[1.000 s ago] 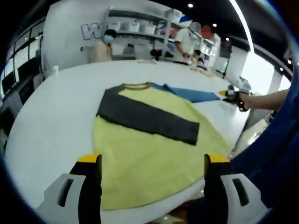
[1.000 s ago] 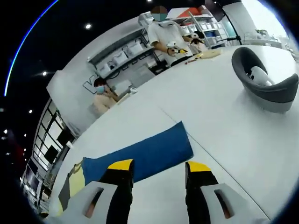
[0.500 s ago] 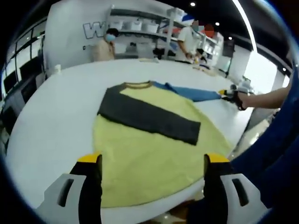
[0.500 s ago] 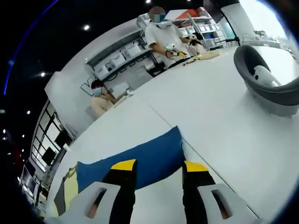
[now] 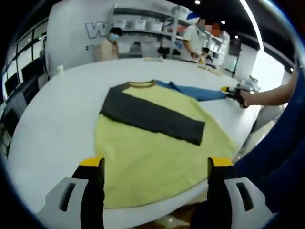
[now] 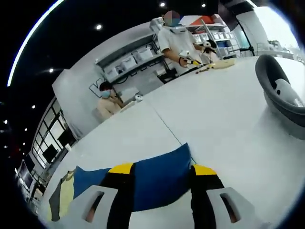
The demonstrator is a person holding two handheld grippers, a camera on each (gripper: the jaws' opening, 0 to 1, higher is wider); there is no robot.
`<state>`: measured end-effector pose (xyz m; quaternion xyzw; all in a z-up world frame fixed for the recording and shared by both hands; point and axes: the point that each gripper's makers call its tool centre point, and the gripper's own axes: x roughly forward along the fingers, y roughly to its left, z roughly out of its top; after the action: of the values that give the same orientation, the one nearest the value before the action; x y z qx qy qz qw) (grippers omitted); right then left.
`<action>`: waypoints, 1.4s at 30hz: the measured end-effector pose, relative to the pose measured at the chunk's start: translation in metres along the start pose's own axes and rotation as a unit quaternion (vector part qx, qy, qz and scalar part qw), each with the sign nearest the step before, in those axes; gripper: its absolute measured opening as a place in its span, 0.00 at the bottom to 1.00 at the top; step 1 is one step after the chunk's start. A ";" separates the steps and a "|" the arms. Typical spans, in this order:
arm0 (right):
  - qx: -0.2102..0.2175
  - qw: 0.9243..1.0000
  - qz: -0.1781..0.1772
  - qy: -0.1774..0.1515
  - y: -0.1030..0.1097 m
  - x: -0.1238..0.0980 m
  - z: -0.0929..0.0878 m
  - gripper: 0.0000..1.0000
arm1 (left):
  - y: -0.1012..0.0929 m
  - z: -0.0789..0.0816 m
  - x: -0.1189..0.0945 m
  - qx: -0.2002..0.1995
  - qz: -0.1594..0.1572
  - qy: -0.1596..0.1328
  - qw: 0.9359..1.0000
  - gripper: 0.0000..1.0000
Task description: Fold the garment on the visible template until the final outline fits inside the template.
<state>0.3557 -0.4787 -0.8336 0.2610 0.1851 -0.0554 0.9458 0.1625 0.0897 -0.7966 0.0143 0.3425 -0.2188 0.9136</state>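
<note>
The garment point(image 5: 152, 143) lay flat on the white counter point(image 5: 52, 124) straight ahead of the left claw point(image 5: 151, 167), its yellow body just beyond the jaws and the dark sleeve point(image 5: 150, 117) folded across the chest farther out. The left claw stood released, jaws wide, holding nothing. The blue sleeve point(image 6: 159, 176) stretched away to that claw's far right, and its cuff sat between the right claw's point(image 6: 159, 171) jaws, which were parted on either side of the cloth; whether they pinched it yet could not be told. To do this step well, I judged the right claw should clench on the cuff edge only, lift it low, and carry it back over the chest to lie level with the dark sleeve without dragging the body.
</note>
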 end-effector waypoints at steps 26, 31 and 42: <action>0.076 0.997 -0.031 -0.014 -0.002 -0.010 0.003 0.00 | -0.007 0.004 -0.007 -0.007 0.007 -0.007 1.000 0.87; 0.056 0.998 0.005 -0.034 0.033 -0.015 0.018 0.00 | -0.005 -0.001 -0.006 -0.006 0.001 -0.006 1.000 0.87; 0.037 0.990 0.134 -0.025 0.163 -0.028 0.017 0.00 | 0.010 -0.001 -0.006 -0.003 -0.021 -0.026 0.999 0.87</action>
<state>0.3686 -0.3472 -0.7319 0.3173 0.1229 0.0589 0.9385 0.1619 0.1010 -0.7948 -0.0017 0.3200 -0.2374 0.9172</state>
